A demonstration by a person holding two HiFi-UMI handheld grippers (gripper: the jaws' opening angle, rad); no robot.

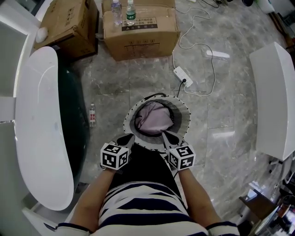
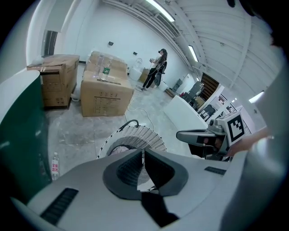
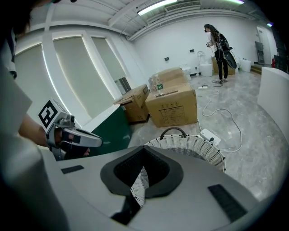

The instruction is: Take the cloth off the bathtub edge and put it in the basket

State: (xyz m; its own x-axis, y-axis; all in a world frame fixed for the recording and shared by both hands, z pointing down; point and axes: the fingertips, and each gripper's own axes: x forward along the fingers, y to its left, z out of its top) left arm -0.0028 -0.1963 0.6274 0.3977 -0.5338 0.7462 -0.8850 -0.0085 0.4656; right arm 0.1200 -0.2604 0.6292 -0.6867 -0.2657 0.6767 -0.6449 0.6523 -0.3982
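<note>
The round white woven basket (image 1: 185, 116) stands on the floor right in front of me, with a pale pinkish cloth (image 1: 154, 117) bunched inside it. My left gripper (image 1: 128, 137) and right gripper (image 1: 165, 134) both sit at the basket's near rim, jaws closed together. In the left gripper view the left gripper (image 2: 143, 153) points over the basket (image 2: 137, 134), with the right gripper (image 2: 181, 134) beside it. In the right gripper view the right gripper (image 3: 144, 155) faces the basket (image 3: 192, 146). White weave shows through the slit behind each pair of jaws. The bathtub (image 1: 41, 129) lies at my left, its edge bare.
Cardboard boxes (image 1: 138, 32) with bottles (image 1: 131, 12) on top stand beyond the basket. A small bottle (image 1: 92, 115) lies on the floor by the tub's dark green side (image 2: 22, 135). A power strip (image 1: 183, 76) with cable and a white counter (image 1: 276, 101) are at the right. A person (image 3: 221, 49) stands far off.
</note>
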